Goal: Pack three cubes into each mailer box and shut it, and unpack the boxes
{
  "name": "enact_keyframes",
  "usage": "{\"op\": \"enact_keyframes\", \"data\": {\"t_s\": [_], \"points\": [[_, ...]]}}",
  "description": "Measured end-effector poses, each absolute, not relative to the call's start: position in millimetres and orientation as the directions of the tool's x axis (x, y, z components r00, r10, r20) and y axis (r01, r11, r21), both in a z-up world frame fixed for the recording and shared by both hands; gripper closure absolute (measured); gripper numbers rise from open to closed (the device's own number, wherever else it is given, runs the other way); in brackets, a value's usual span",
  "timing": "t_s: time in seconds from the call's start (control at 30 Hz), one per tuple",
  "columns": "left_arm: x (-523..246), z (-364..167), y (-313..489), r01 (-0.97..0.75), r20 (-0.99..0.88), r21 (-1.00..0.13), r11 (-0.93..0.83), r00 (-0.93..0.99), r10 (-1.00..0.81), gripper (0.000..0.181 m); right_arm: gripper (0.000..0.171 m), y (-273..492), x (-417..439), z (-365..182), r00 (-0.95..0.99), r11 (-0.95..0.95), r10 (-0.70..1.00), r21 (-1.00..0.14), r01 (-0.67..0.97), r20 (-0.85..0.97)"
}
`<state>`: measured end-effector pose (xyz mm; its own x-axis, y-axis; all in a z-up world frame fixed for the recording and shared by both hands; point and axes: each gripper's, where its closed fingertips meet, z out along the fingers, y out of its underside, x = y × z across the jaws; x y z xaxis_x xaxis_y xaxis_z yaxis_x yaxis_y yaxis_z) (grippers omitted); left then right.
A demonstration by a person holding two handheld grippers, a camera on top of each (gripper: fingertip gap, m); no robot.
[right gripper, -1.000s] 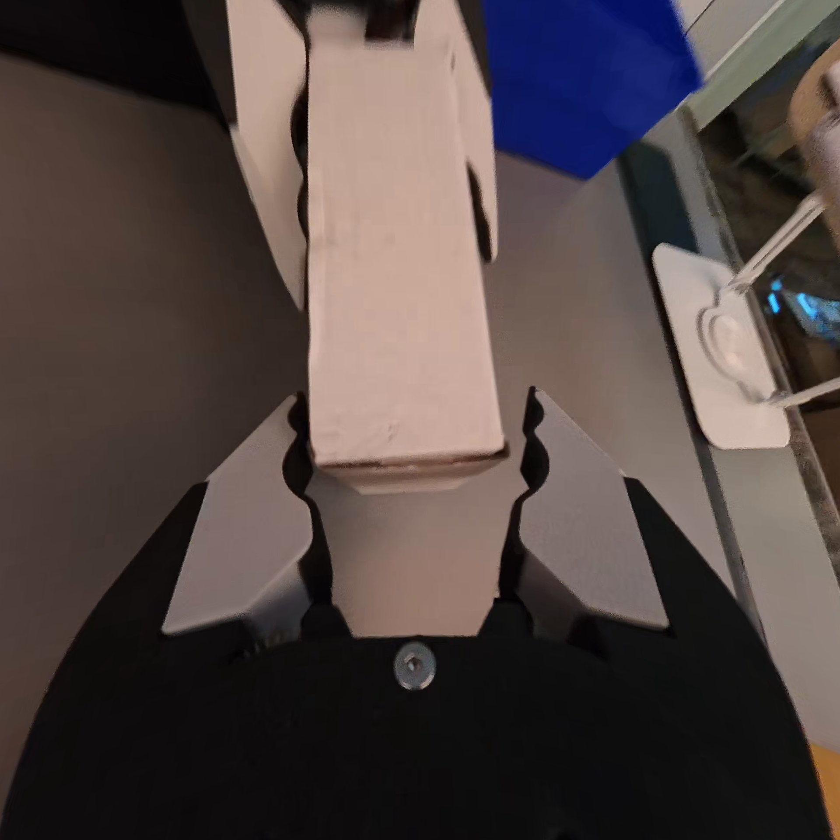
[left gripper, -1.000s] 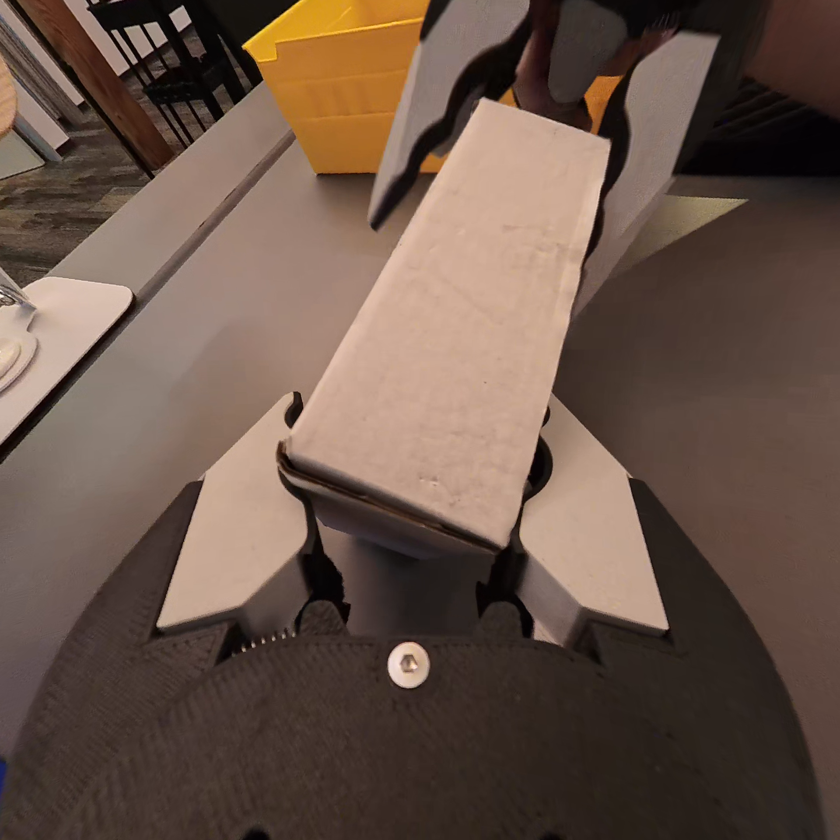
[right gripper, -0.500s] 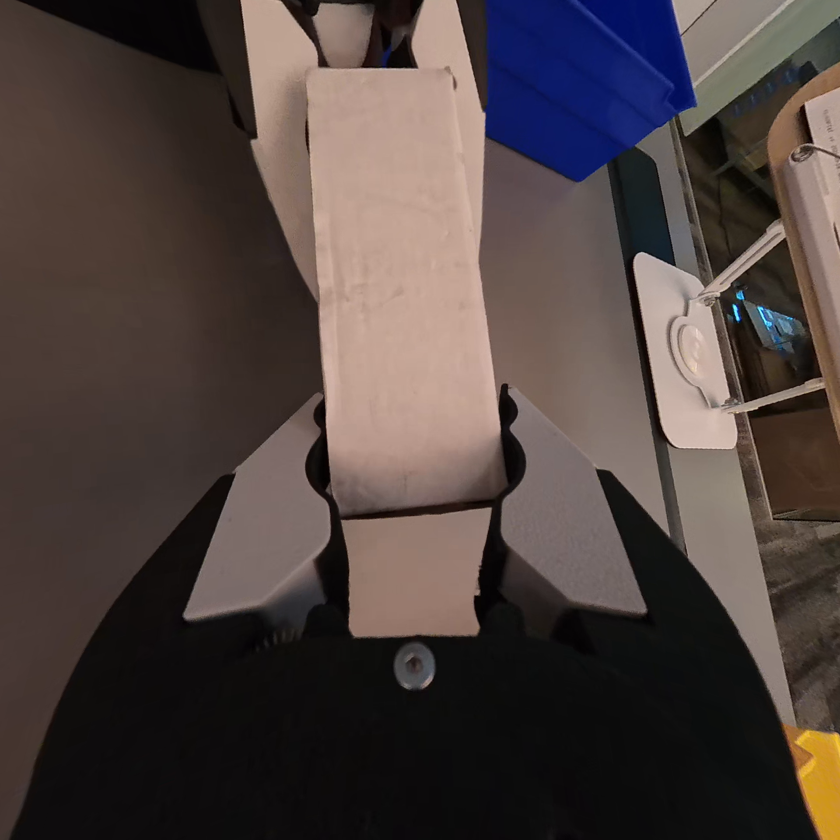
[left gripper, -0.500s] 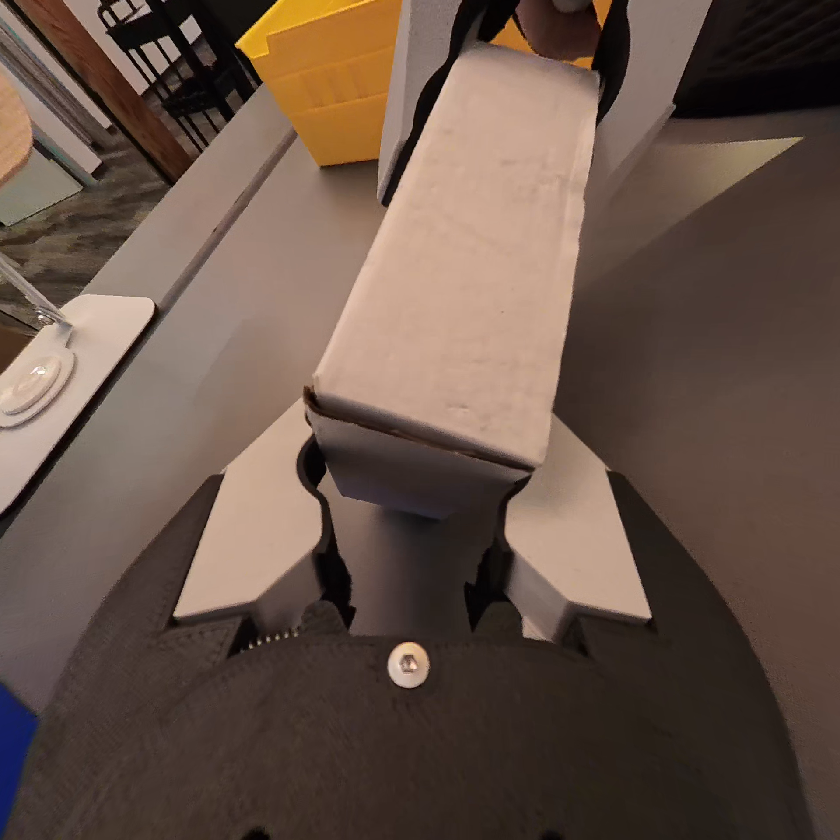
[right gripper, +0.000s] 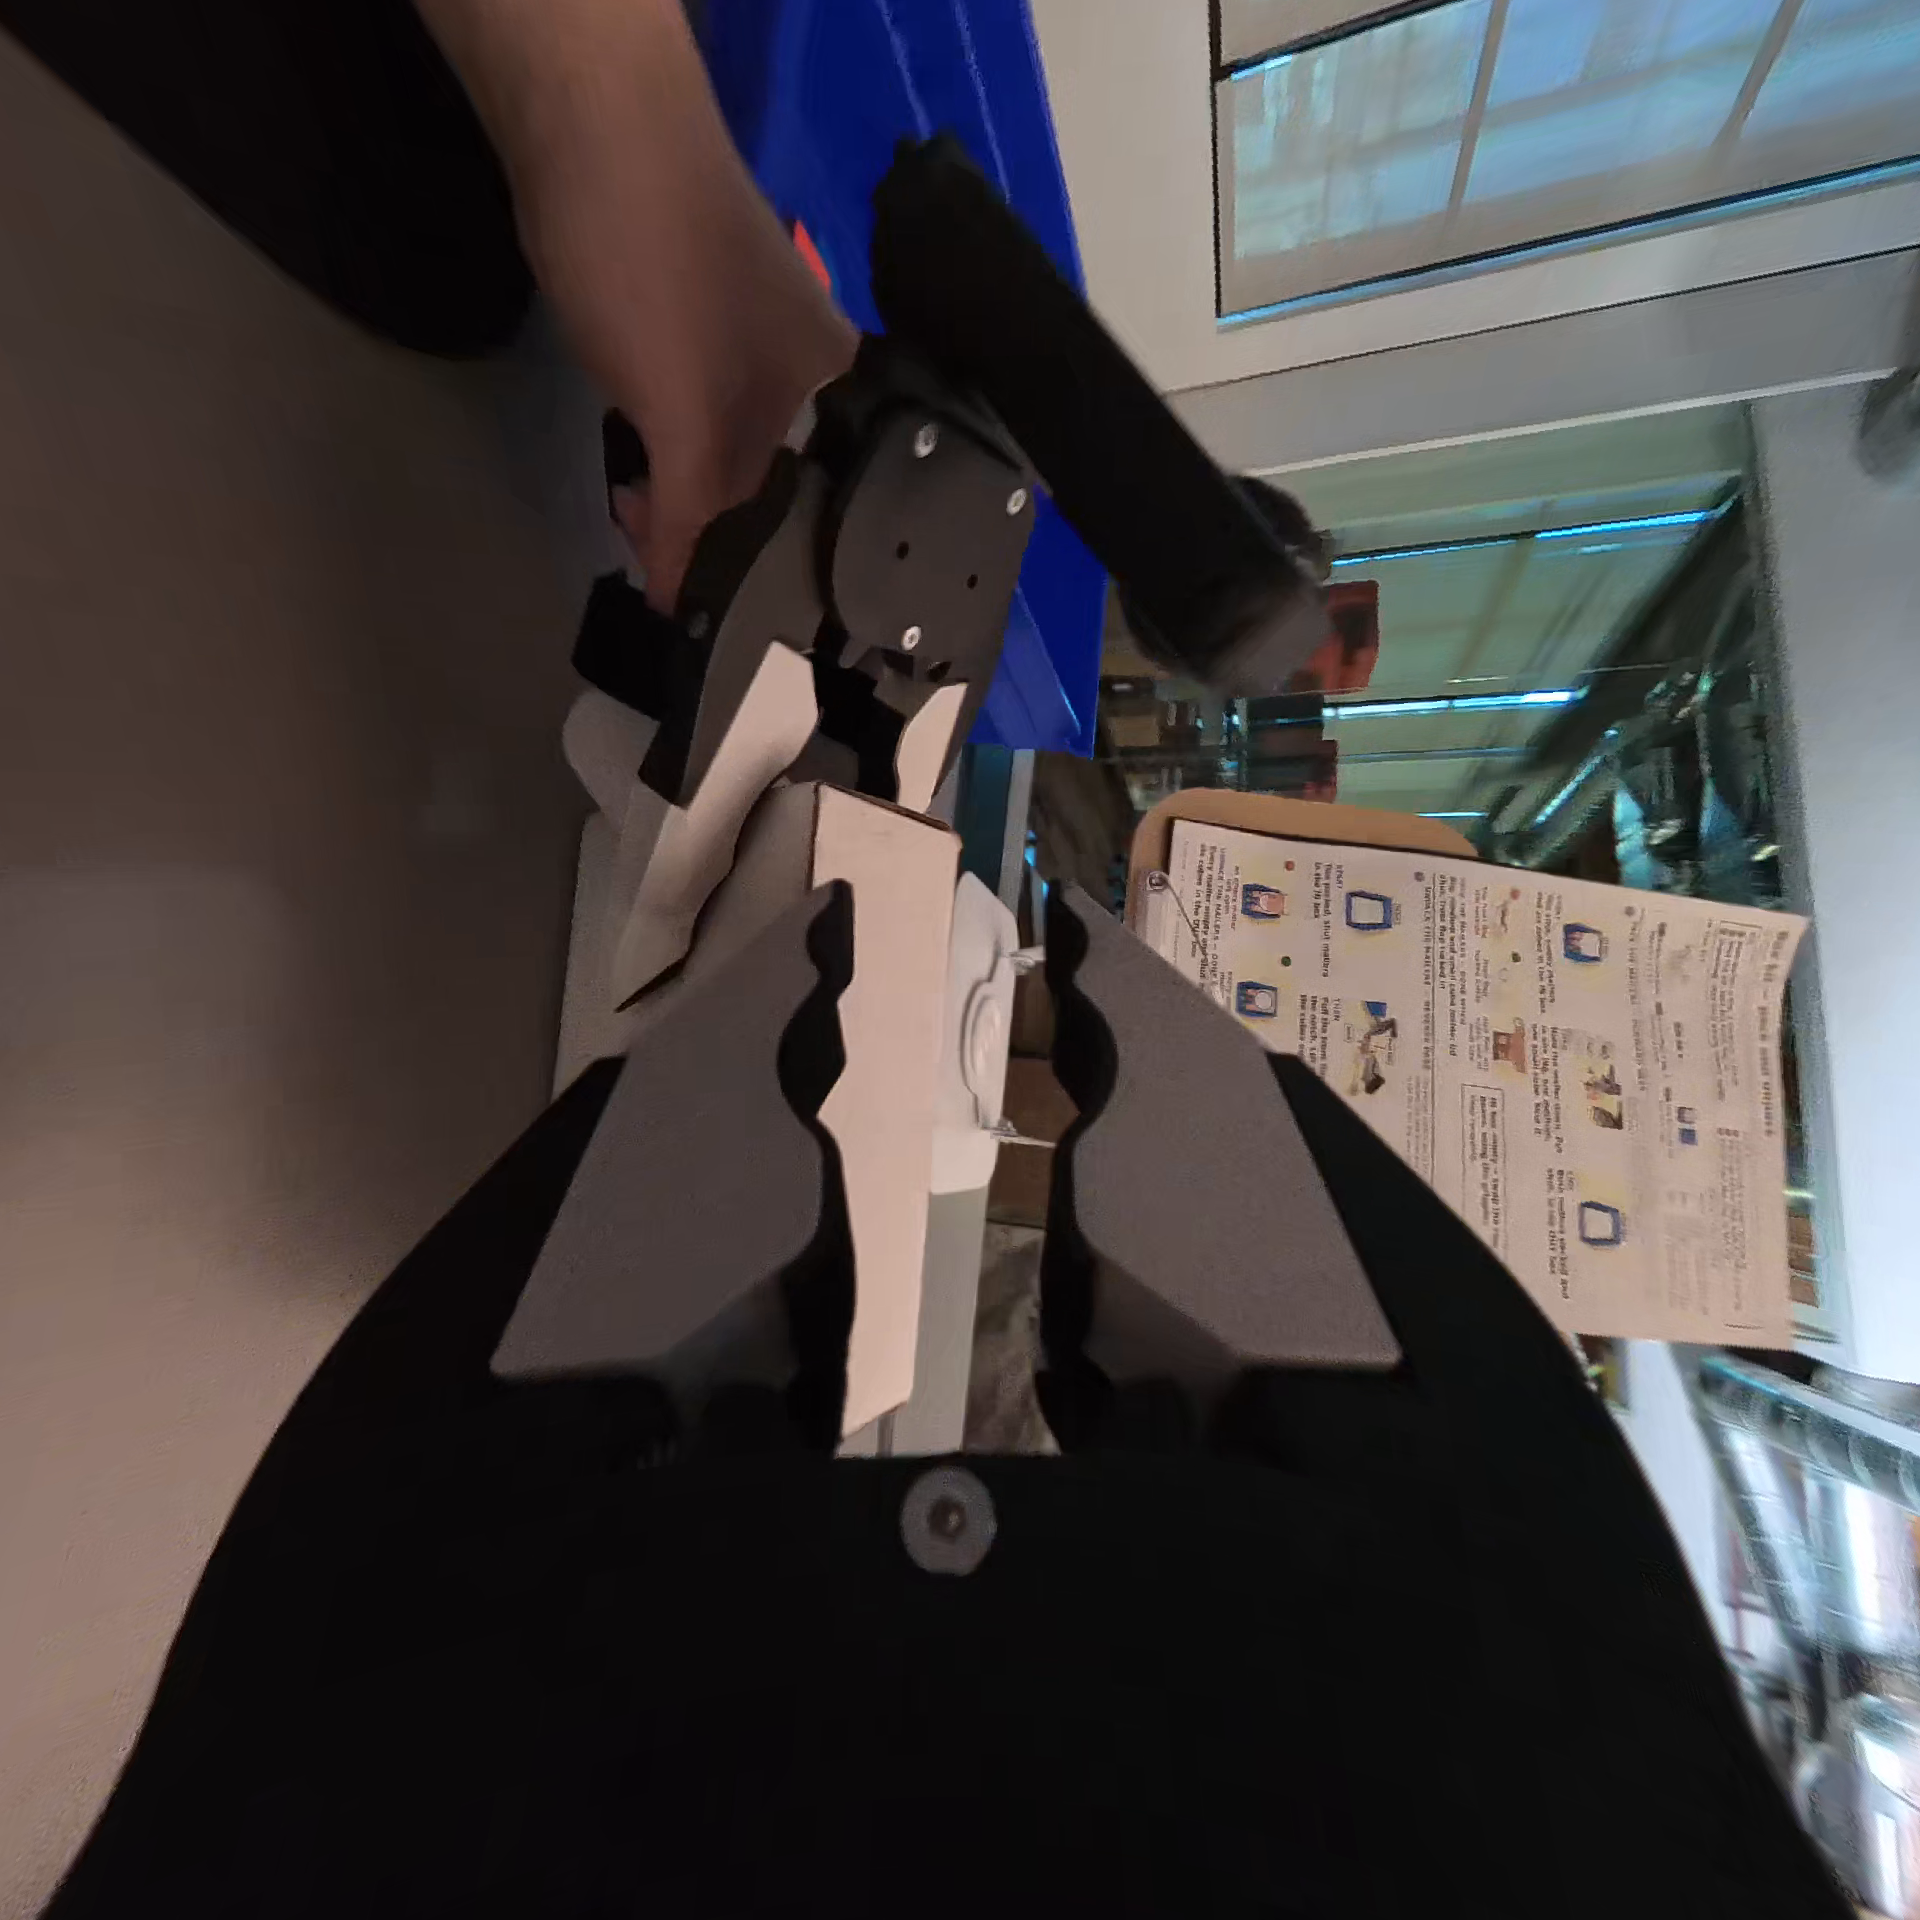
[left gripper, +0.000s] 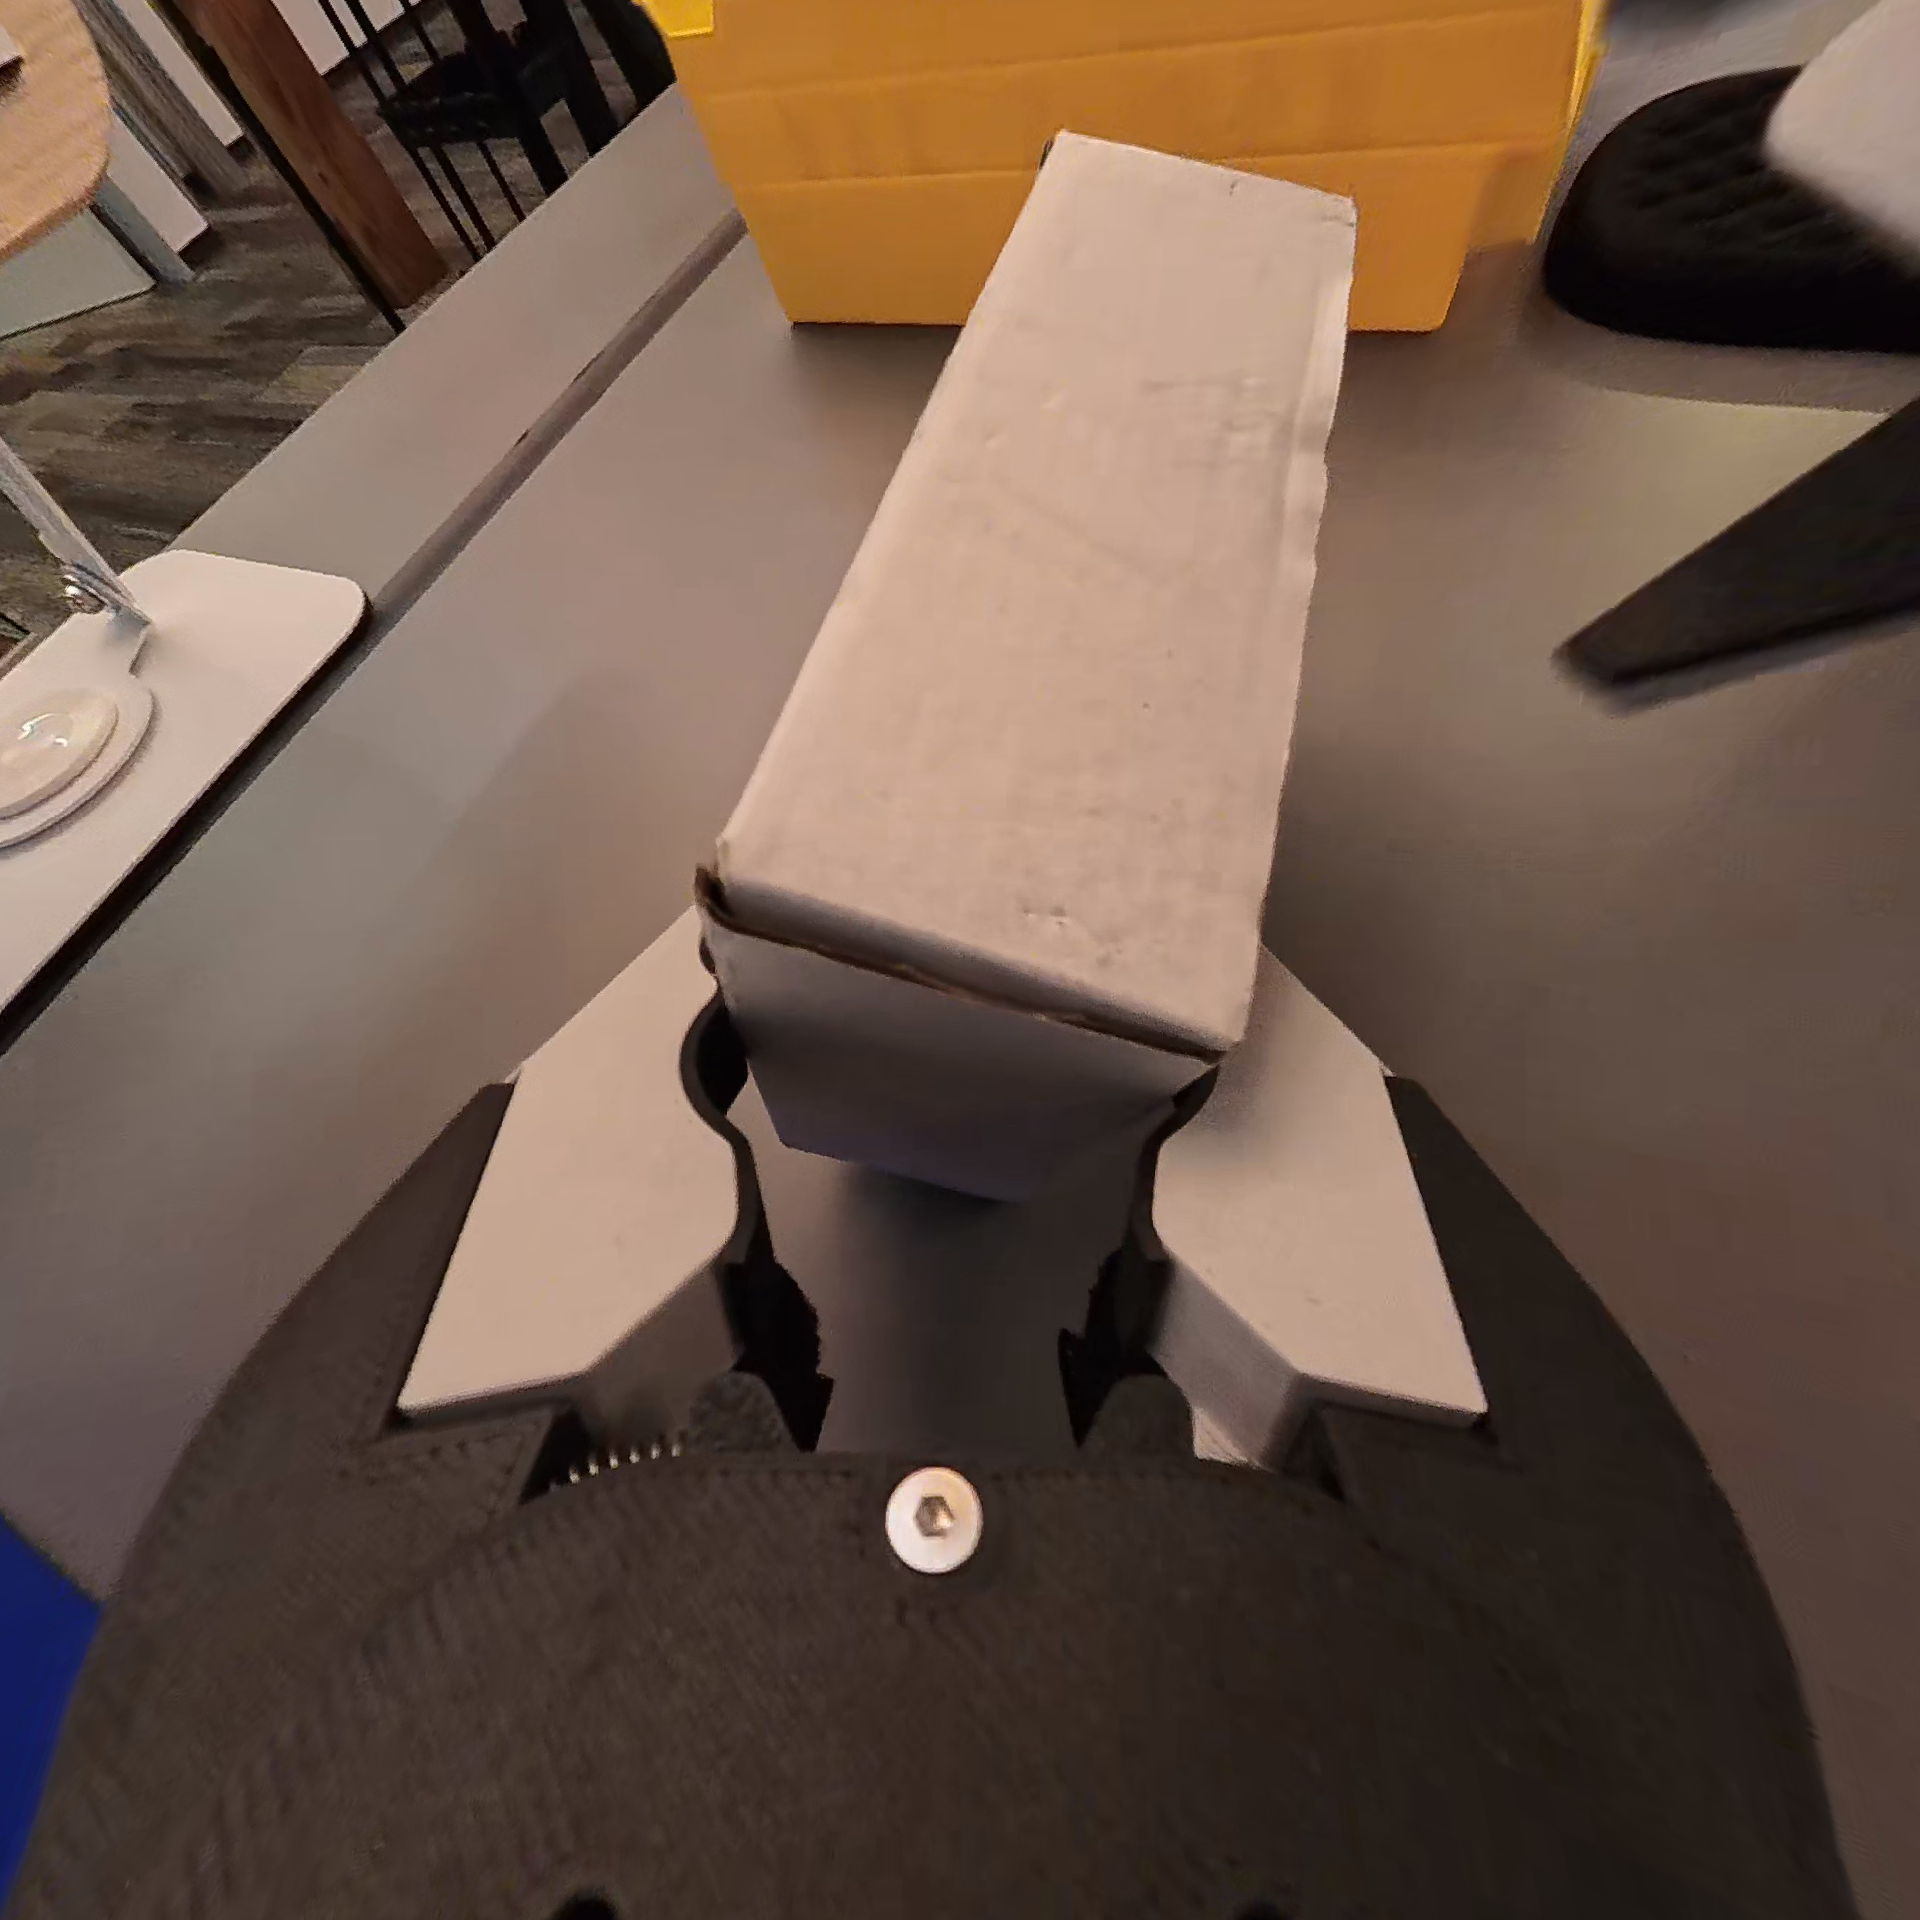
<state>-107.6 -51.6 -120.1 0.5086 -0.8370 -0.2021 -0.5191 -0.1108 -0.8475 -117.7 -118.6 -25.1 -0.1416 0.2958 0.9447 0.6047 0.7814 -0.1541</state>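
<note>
A long white mailer box (left gripper: 1049,623) is closed and points away from me towards the yellow bin. My left gripper (left gripper: 977,997) is shut on its near end, one finger on each long side. My right gripper (right gripper: 945,904) is open and empty, off the far end of the box and turned on its side. In the right wrist view a hand holds the left gripper (right gripper: 821,800) on the box (right gripper: 888,935). The right gripper's black body (left gripper: 1756,239) shows blurred at the upper right of the left wrist view. No cubes are in view.
A yellow bin (left gripper: 1122,156) stands on the grey table (left gripper: 416,935) just past the box. A blue bin (right gripper: 935,260) is behind the left gripper. A white lamp base (left gripper: 187,665) sits at the table's left edge. A printed sheet on a board (right gripper: 1455,1091) lies beyond the table.
My right gripper has let go of the box's far end, opened, pulled away and rolled on its side. My left gripper keeps its hold, nearer the yellow bin.
</note>
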Motion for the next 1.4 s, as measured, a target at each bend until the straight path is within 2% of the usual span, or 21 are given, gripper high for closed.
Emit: {"op": "enact_keyframes", "data": {"t_s": [0.03, 0.1, 0.3, 0.67, 0.73, 0.93, 1.2, 1.33, 1.4], "points": [[-108, -120, -52, -0.519, -0.2, -0.847, -0.113, 0.51, -0.837, 0.101, 0.137, -116, -122, -32, -0.148, 0.777, 0.295, -0.147, 0.612, 0.944], [-108, -122, -51, -0.52, -0.195, -0.845, -0.122, 0.513, -0.836, 0.102, 0.137, -111, -128, -49, -0.16, 0.76, 0.356, -0.185, 0.623, 0.92], [-109, -124, -49, -0.524, -0.185, -0.84, -0.138, 0.516, -0.836, 0.102, 0.151, -101, -130, -60, -0.162, 0.731, 0.373, -0.181, 0.658, 0.914], [-111, -124, -48, -0.535, -0.205, -0.835, -0.125, 0.515, -0.832, 0.102, 0.159, -102, -131, -60, -0.149, 0.727, 0.374, -0.189, 0.66, 0.915], [-111, -125, -47, -0.542, -0.21, -0.831, -0.125, 0.514, -0.832, 0.102, 0.168, -104, -131, -66, -0.181, 0.732, 0.37, -0.167, 0.66, 0.911], [-111, -125, -47, -0.54, -0.205, -0.832, -0.127, 0.513, -0.833, 0.104, 0.167, -102, -131, -58, -0.158, 0.743, 0.302, -0.129, 0.657, 0.94], [-112, -125, -46, -0.549, -0.228, -0.828, -0.114, 0.515, -0.826, 0.105, 0.166, -99, -130, -49, -0.11, 0.736, 0.315, -0.17, 0.655, 0.943], [-112, -128, -47, -0.571, -0.244, -0.814, -0.109, 0.506, -0.828, 0.106, 0.157, -91, -123, -54, -0.167, 0.722, 0.3, -0.11, 0.683, 0.939], [-112, -128, -47, -0.568, -0.238, -0.815, -0.113, 0.506, -0.829, 0.106, 0.158, -90, -121, -54, -0.151, 0.714, 0.346, -0.155, 0.683, 0.926]]}}
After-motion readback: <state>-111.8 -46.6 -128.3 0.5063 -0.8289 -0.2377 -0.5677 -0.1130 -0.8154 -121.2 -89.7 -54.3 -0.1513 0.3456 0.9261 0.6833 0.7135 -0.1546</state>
